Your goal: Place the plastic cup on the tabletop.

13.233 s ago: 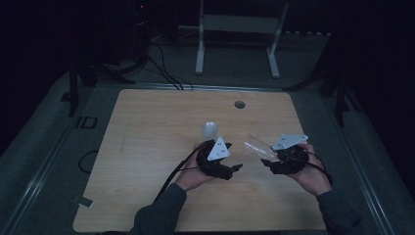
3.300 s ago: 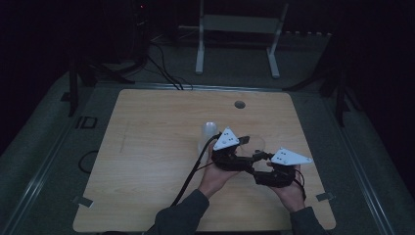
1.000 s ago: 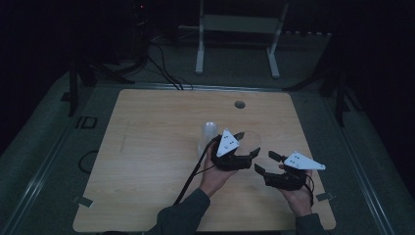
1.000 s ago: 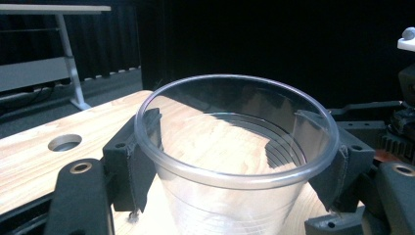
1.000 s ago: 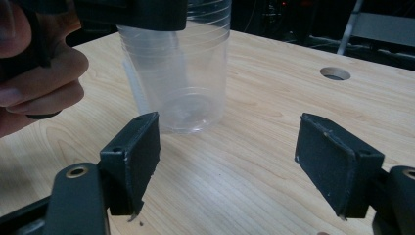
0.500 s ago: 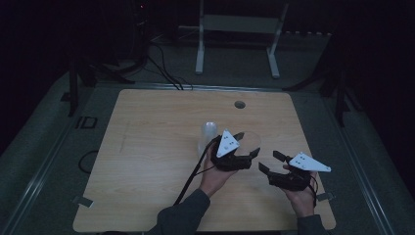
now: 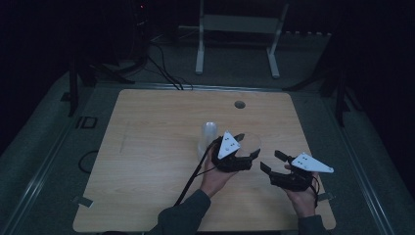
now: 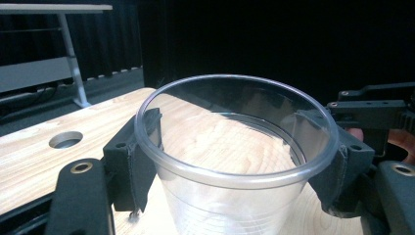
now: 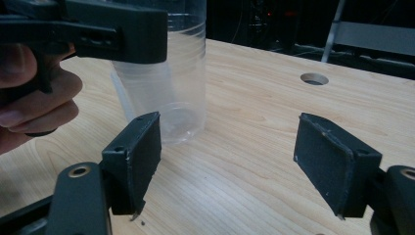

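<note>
Dark room, pale wooden table point(image 7: 147, 147), and the left gripper point(image 8: 235, 161) pinches a clear plastic cup point(image 8: 235, 156) just under its rolled rim, probably steadying it upright near the table's middle beside the white cup stack point(image 7: 208, 139), while the right gripper point(image 9: 235, 161) waits open.

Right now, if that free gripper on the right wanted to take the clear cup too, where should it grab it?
Probably low on the wall. The clear cup stands upright on the table, and the left gripper already clamps it just under the rim. The right gripper, jaws open, faces the bare lower wall, so it should come in level from its own side, with its jaws either side of the round body near the base.
</note>
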`<state>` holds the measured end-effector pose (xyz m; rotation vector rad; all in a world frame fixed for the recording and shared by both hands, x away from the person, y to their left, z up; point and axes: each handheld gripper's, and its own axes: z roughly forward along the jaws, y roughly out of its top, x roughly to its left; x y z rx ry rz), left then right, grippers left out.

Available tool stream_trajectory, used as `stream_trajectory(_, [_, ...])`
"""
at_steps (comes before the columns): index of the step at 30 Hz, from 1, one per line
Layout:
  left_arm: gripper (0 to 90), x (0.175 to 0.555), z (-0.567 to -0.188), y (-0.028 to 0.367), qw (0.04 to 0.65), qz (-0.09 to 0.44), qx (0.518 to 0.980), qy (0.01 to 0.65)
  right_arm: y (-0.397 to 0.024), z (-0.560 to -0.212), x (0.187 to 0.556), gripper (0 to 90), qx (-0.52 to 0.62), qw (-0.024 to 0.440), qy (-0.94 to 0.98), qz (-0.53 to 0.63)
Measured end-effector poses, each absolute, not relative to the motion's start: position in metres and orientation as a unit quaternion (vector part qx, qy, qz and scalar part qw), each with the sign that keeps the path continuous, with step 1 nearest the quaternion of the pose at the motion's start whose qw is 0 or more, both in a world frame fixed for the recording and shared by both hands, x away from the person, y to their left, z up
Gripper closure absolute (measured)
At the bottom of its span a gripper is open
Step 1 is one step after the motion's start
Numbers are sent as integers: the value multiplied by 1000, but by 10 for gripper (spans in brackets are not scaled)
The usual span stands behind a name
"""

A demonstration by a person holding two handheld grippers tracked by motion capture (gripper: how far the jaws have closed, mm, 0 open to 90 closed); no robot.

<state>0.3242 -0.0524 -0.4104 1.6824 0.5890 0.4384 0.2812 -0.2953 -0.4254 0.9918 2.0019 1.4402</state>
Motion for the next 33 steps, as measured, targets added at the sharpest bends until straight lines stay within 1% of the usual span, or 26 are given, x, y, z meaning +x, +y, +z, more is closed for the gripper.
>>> stream_trajectory(33, [280, 327, -427, -53, 607, 191, 729, 251, -299, -423, 279, 258, 362, 243, 725, 533])
